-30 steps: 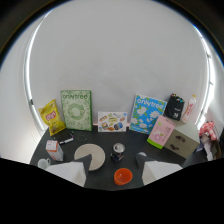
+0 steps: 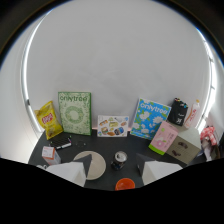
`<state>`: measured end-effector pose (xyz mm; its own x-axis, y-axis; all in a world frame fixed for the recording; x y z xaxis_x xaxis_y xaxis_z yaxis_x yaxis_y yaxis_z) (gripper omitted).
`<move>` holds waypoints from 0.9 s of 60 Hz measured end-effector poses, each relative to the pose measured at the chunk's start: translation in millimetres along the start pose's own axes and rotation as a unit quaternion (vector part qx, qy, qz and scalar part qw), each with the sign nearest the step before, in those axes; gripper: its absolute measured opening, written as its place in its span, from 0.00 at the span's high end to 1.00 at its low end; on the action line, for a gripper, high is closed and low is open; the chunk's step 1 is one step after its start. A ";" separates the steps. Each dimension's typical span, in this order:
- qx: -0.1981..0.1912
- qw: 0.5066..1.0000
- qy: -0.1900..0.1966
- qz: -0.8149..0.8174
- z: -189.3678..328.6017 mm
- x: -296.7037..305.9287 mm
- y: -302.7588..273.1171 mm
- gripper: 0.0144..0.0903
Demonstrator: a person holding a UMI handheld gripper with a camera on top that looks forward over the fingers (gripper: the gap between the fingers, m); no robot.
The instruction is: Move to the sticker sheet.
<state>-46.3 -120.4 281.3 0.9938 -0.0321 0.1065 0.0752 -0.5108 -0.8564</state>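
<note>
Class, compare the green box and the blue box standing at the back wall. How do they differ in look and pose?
The green box stands nearly upright, left of the sticker sheet; the blue box tilts, right of it. The green box carries a ring pattern; the blue box shows white cloud-like shapes. Both lean against the wall with the same white lettering on top.

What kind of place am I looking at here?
Probably a staged tabletop set: a dark table against a plain white backdrop, with a green box, sticker sheet and chip bag propped up.
</note>
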 end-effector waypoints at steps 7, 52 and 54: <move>0.000 1.000 0.001 -0.009 39.8 5.3 -10.5 0.06; -0.113 0.993 -0.020 0.000 335.2 18.2 16.6 0.06; -0.116 0.993 -0.022 0.000 338.8 17.2 18.7 0.06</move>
<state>0.0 160.5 95.9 0.9968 0.0036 0.0804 0.0603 -0.6954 -0.7161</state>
